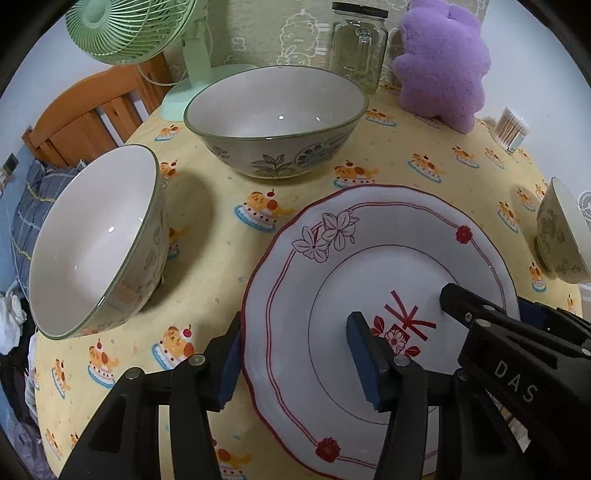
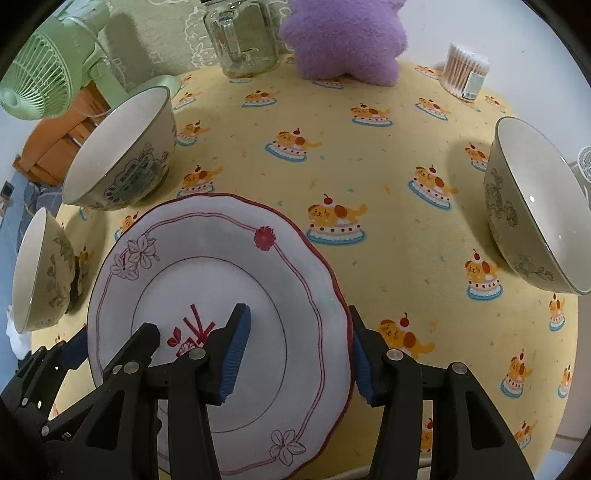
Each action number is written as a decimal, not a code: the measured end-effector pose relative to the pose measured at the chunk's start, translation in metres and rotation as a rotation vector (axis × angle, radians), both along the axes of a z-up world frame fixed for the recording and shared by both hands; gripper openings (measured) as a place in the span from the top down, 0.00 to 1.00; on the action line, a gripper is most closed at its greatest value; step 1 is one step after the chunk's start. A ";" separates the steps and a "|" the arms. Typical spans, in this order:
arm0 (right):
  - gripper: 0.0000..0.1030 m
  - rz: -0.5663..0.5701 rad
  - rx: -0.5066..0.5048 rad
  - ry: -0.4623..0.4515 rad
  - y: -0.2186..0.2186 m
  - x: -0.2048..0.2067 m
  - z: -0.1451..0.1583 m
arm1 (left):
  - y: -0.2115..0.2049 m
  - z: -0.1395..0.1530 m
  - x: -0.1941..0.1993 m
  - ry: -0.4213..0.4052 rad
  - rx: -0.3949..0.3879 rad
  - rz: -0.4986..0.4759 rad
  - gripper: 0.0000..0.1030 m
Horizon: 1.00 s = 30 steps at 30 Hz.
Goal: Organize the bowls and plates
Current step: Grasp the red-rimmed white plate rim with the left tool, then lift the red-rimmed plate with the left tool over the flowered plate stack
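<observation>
A white scalloped plate (image 1: pixel 369 236) (image 2: pixel 207 236) with a red rim and flower prints lies on the yellow tablecloth. My left gripper (image 1: pixel 295 332) straddles its left rim, one pad outside the edge and one over the plate's well, with a wide gap. My right gripper (image 2: pixel 297 314) straddles the opposite rim the same way. Each gripper also shows in the other's view: right gripper (image 1: pixel 487 302), left gripper (image 2: pixel 110 339). Three patterned bowls stand around the plate: a large bowl (image 1: pixel 275 122) (image 2: pixel 118 147) behind it, a left bowl (image 1: pixel 96 240) (image 2: pixel 40 269) and a right bowl (image 1: pixel 561 236) (image 2: pixel 535 206).
Along the back of the table stand a green fan (image 1: pixel 136 29), a glass jar (image 1: pixel 358 48), a purple plush toy (image 1: pixel 443 62) and a tub of cotton swabs (image 2: pixel 465 70). A wooden chair back (image 1: pixel 81 118) rises beyond the left edge.
</observation>
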State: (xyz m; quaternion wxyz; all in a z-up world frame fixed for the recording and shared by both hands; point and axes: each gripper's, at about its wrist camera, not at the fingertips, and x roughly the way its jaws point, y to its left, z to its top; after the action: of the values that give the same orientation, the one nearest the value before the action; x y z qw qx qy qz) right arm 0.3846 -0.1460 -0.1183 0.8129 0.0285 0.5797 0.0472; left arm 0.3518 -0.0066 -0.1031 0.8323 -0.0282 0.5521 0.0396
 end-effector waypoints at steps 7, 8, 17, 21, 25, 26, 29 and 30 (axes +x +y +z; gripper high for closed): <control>0.46 0.026 -0.045 -0.039 0.010 -0.006 0.012 | 0.006 0.005 -0.006 -0.002 -0.009 0.002 0.47; 0.46 0.026 -0.042 -0.038 0.011 -0.007 0.014 | 0.007 0.007 -0.008 -0.001 -0.007 0.002 0.47; 0.46 0.026 -0.050 -0.076 0.021 -0.025 0.041 | 0.019 0.035 -0.027 -0.041 -0.004 -0.014 0.47; 0.46 0.000 -0.053 -0.086 0.023 -0.040 0.053 | 0.021 0.045 -0.036 -0.053 -0.009 -0.034 0.47; 0.46 -0.024 -0.059 -0.098 0.024 -0.058 0.066 | 0.024 0.054 -0.049 -0.059 -0.024 -0.057 0.47; 0.46 -0.033 -0.060 -0.101 0.024 -0.064 0.069 | 0.024 0.056 -0.053 -0.062 -0.025 -0.065 0.47; 0.46 -0.060 -0.063 -0.107 0.022 -0.079 0.077 | 0.021 0.063 -0.065 -0.070 -0.028 -0.095 0.47; 0.46 -0.071 -0.065 -0.110 0.021 -0.086 0.080 | 0.020 0.066 -0.069 -0.072 -0.030 -0.106 0.47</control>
State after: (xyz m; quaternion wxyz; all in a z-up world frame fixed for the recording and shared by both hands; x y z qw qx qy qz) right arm 0.2990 -0.1254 -0.0385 0.8451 0.0201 0.5341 0.0008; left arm 0.2824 0.0138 -0.0376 0.8522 -0.0129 0.5229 -0.0137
